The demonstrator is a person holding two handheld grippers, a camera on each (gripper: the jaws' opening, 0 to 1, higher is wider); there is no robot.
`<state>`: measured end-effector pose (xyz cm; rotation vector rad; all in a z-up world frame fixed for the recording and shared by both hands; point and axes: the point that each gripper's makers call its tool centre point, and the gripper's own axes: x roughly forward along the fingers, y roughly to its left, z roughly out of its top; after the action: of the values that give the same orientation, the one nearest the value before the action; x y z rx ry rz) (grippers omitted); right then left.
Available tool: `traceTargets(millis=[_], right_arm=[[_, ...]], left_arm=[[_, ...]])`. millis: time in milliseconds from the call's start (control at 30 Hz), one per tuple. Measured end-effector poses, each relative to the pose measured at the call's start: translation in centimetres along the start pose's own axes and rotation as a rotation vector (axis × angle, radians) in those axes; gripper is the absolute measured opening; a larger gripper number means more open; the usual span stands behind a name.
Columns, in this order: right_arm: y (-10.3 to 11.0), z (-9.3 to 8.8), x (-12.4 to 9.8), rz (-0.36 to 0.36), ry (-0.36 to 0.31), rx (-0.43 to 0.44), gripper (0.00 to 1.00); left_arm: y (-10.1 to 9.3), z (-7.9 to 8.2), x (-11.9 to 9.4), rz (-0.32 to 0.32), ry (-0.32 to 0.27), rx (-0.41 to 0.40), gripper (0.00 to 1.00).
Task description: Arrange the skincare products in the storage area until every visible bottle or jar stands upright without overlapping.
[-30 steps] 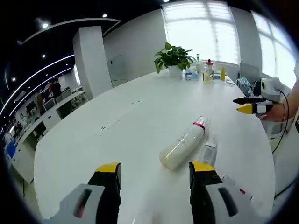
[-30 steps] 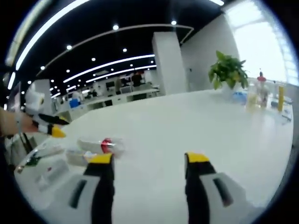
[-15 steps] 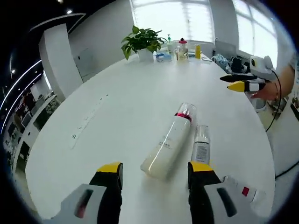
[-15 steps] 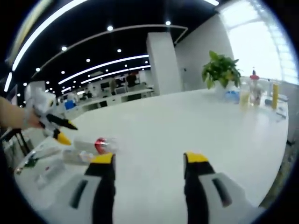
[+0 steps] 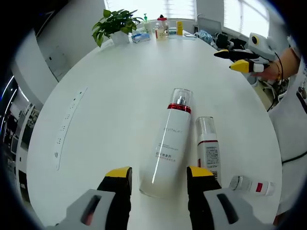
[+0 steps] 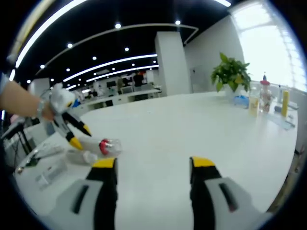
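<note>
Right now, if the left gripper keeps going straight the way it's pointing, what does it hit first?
Most likely the base of the large white bottle, lying on the table in line with the open left gripper, though depth is uncertain.

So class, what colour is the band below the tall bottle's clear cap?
Red, clearest in the left gripper view: tall bottle.

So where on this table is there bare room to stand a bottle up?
Bare table runs from the big lying bottle left to the slot strip and up to the plant. It is crowded to the bottle's right: small bottle alongside, tiny one at the edge.
</note>
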<state>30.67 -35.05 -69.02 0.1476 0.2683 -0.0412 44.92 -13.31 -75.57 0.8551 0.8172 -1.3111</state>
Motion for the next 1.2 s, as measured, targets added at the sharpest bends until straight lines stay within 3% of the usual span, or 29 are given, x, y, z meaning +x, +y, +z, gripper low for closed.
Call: traceTargets(millis=[167, 300, 433, 567, 667, 700, 833, 967, 1200], right_arm=[[0.9, 0.7, 1.5, 0.072, 0.036, -0.013, 0.6], [2.8, 1.0, 3.9, 0.211, 0.133, -0.022, 0.57], [4.5, 2.7, 6.4, 0.333, 0.142, -0.165, 0.55], [7.1, 2.8, 8.7, 0.497, 0.224, -0.354, 0.49], [9.2, 2.4, 9.9, 0.614, 0.291, -0.418, 0.49], [9.9, 2.2, 10.1, 0.654, 0.314, -0.436, 0.5], [11.3, -0.5, 11.3, 0.776, 0.469, -0.694, 0.5], [12.3, -3.0, 11.8, 0.887, 0.615, -0.811, 0.49], [10.8, -6.5, 12.4, 0.984, 0.864, -1.072, 0.42]], left_arm=[[-0.2, -0.7, 0.6, -0.018, 0.053, 0.039, 0.36], [-0.1, -0.8, 0.8, -0.017, 0.084, 0.114, 0.33], [-0.4, -1.0, 0.7, -0.037, 0.12, 0.166, 0.3], [-0.6, -1.1, 0.6, -0.046, 0.148, 0.171, 0.3], [-0.7, -1.2, 0.6, -0.051, 0.166, 0.173, 0.29], [-0.7, -1.2, 0.6, -0.052, 0.171, 0.171, 0.29], [-0.8, -1.3, 0.6, -0.053, 0.196, 0.151, 0.29], [-1.1, -1.4, 0.6, -0.047, 0.219, 0.134, 0.29], [-1.7, -1.6, 0.4, -0.059, 0.243, 0.101, 0.29]])
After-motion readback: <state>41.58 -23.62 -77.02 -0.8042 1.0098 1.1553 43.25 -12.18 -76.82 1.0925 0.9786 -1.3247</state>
